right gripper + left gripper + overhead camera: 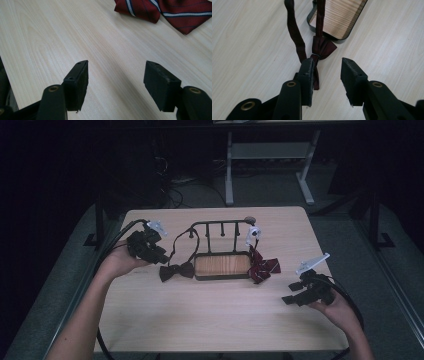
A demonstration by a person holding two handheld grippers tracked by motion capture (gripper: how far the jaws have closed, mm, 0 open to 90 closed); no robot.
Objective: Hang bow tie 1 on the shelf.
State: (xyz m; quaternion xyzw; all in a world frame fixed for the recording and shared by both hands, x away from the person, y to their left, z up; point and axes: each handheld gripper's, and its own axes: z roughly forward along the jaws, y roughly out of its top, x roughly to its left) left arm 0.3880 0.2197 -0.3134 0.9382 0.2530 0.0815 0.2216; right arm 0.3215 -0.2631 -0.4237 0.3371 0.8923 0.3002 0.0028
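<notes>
On the table's left side, my left gripper spread apart, one jaw against the dark bow tie (strap looped up the rack), beside the wooden tray, my right gripper released over bare table, near the striped red tie.

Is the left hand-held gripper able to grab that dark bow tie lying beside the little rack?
Probably yes. The left hand-held gripper is open, right at the dark bow tie, one jaw already beside its strap, with bare table around and nothing between.

Pale wood table: hook rack centre; dark bow tie, striped red tie alongside.
</notes>
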